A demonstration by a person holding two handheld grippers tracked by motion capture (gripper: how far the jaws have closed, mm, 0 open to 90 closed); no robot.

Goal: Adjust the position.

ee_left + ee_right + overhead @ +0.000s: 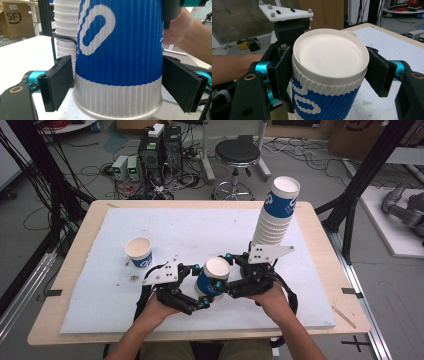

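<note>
Blue-and-white cup (214,279): ribbed paper, upright, rim up, near the bench's front edge, between both grippers.
Right fingers (285,75): pinching the cup just under its rim, pads pressed on both sides.
Left fingers (58,82): spread either side of the cup's lower wall; a narrow gap shows at each pad.
Right gripper (235,277): comes in from the right of the cup.
Left gripper (192,292): comes in from the left.
Cup stack (276,215): tall, leaning, behind the right gripper.
Lone cup (138,251): upright, well apart to the left.
Bench (90,225): wood, topped by a white board.
</note>
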